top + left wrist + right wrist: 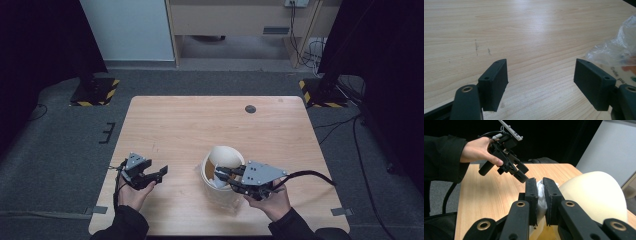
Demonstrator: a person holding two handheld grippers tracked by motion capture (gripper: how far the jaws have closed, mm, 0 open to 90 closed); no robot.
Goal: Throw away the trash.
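The right gripper (pixel 222 175) had its jaws clenched on a crumpled white paper wad (pixel 541 195) at the mouth of the cream, round-topped container (pixel 220 172) on the wooden bench (pixel 190 125). The left gripper (pixel 161 173), jaws released and empty, pointed toward the container from its left, apart from it.

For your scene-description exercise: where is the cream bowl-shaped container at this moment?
In the high view, the cream container stands on the table's near right part, beside the right gripper, whose jaws pinch white material at its rim.
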